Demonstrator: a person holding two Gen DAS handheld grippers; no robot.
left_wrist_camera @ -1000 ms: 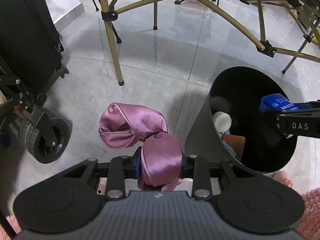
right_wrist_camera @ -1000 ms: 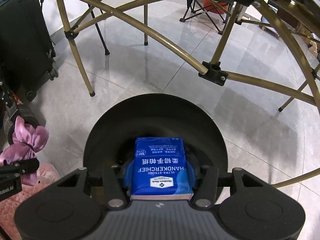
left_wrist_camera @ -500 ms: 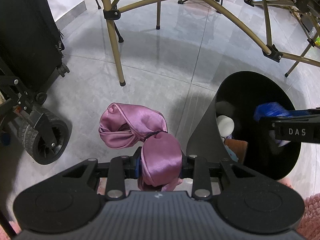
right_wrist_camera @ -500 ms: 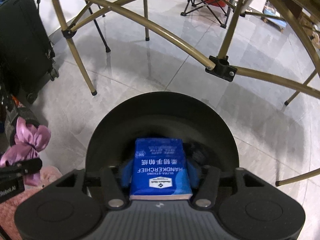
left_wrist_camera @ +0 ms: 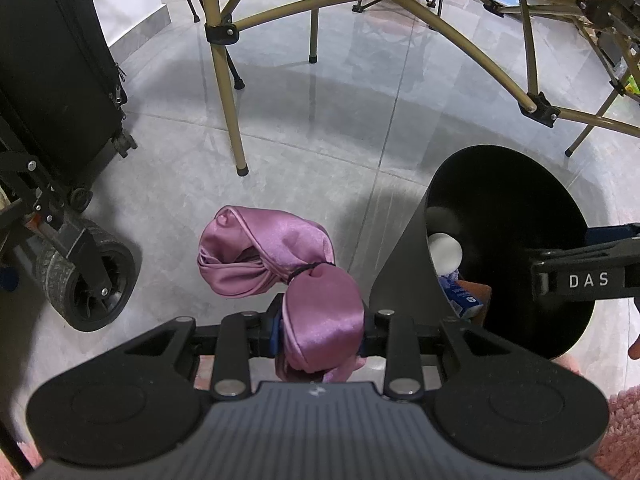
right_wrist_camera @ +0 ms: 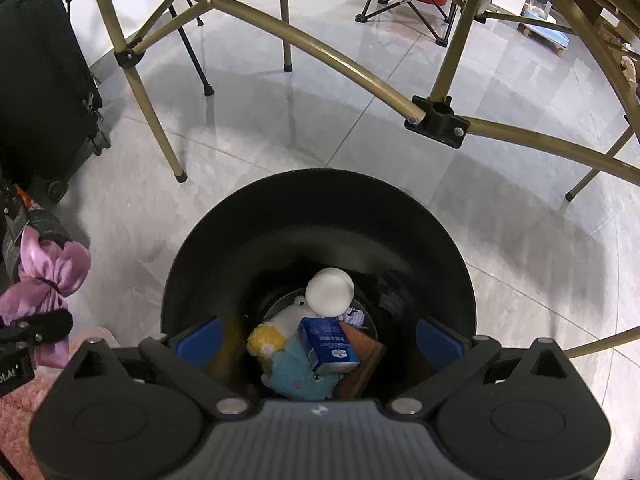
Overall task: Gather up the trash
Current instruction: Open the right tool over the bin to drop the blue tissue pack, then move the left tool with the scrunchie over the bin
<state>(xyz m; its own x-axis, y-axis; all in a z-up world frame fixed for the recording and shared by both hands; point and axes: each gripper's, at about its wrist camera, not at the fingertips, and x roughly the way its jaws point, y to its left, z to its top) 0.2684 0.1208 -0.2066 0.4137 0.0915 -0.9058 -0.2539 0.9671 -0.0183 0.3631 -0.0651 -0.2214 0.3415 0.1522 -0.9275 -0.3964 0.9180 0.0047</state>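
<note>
The right gripper [right_wrist_camera: 316, 340] hangs over the mouth of the black trash bin [right_wrist_camera: 240, 240], pointing steeply down into it. Its jaws have just been opening and now stand spread wide, with nothing between them — the blue pads sit at either side of the bin's opening. The blue tissue pack [right_wrist_camera: 328, 344] lies down inside the bin, on top of the other rubbish: a white round-lidded container [right_wrist_camera: 330, 292], a light blue plush toy [right_wrist_camera: 296, 376] with a yellow tuft, and a brown flat piece [right_wrist_camera: 360, 360] at the right. From the left wrist view the same pack [left_wrist_camera: 460, 296] shows only as a blue corner low inside the bin [left_wrist_camera: 404, 280], below the white lid [left_wrist_camera: 444, 250].

The left gripper [left_wrist_camera: 322, 330] is held beside the bin, to its left, above the grey tiled floor [left_wrist_camera: 320, 120]. Its jaws pinch a pink satin bow [left_wrist_camera: 280, 256] by one loop, and the other loop sticks out ahead of the fingers, clear of the floor. In the right wrist view the bow [right_wrist_camera: 48, 276] shows at the left edge, well apart from the bin's opening.

Around them stand the brass-coloured legs of a folding frame [right_wrist_camera: 152, 120], a black suitcase [left_wrist_camera: 52, 72] and a black cart wheel [left_wrist_camera: 92, 284] at the left — a pink fluffy rug [right_wrist_camera: 20, 400] lies near the bin's base.
</note>
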